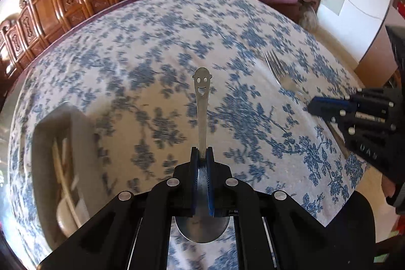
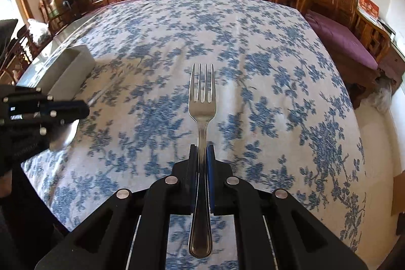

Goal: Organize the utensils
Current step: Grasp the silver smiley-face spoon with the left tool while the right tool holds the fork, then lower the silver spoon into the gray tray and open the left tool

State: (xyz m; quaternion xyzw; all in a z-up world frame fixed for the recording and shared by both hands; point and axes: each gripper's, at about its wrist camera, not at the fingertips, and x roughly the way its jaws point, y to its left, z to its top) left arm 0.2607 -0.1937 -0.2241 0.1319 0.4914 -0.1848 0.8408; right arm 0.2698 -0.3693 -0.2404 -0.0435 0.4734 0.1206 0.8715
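Left claw (image 1: 202,153) clamped on steel smiley-handled spoon (image 1: 201,103), bowl toward camera; right claw (image 2: 202,151) clamped on steel four-tined fork (image 2: 202,103). Both lifted over floral-clothed table (image 2: 278,67), likely bound for grey tray (image 1: 73,133) at its left edge.

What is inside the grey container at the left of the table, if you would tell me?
In the grey container: pale chopsticks and a pale spoon, blurred. Its near wall hides the rest.
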